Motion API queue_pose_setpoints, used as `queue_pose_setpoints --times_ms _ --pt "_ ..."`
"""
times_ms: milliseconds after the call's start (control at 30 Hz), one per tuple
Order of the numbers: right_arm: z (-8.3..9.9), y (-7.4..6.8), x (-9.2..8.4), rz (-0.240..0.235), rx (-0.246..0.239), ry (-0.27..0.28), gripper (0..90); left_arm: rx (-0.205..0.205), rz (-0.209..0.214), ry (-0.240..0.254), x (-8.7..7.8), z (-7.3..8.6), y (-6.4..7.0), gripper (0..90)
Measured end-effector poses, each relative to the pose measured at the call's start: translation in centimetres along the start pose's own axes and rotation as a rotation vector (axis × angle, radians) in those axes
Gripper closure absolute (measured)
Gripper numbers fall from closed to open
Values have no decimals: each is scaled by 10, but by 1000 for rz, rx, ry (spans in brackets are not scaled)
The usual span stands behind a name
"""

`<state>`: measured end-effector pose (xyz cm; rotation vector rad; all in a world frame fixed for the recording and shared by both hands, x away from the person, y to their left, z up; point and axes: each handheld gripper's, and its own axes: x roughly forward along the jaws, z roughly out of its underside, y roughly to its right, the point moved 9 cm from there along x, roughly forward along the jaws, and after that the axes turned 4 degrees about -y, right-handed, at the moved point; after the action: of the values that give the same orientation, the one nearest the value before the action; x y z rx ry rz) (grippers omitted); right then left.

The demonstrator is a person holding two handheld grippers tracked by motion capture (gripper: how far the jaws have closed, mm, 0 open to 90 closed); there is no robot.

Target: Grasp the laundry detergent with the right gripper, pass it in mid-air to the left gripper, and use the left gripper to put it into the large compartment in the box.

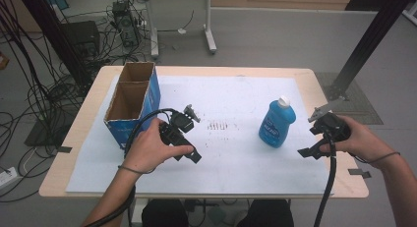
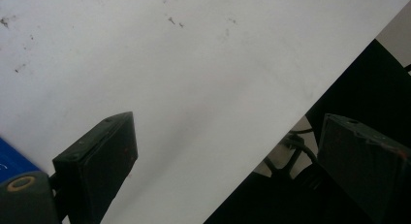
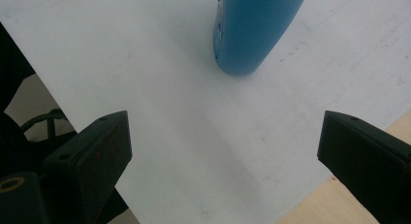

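Observation:
A blue bottle (image 1: 277, 125) with a white cap stands upright on the white sheet, right of centre. In the right gripper view its lower body (image 3: 252, 30) shows ahead of the jaws, which stand wide apart with nothing between them. My right gripper (image 1: 312, 152) (image 3: 225, 156) is open, low over the sheet just right of the bottle and apart from it. Held left of centre near the front, my left gripper (image 1: 189, 156) (image 2: 232, 161) is open too, its jaws spread over bare sheet at the front edge.
An open cardboard box (image 1: 133, 101) with blue sides and two compartments stands at the table's left, close behind my left hand; its blue corner (image 2: 9, 158) shows by the left jaw. The white sheet (image 1: 231, 94) covers most of the wooden table (image 1: 314, 84).

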<state>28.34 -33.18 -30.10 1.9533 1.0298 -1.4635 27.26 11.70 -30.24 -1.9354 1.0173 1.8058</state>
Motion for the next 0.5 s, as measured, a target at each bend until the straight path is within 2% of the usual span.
queue_pose_setpoints --times_ms 500 --pt "10 -3 6 5 23 38 53 -19 -3 17 0 5 -2 76"
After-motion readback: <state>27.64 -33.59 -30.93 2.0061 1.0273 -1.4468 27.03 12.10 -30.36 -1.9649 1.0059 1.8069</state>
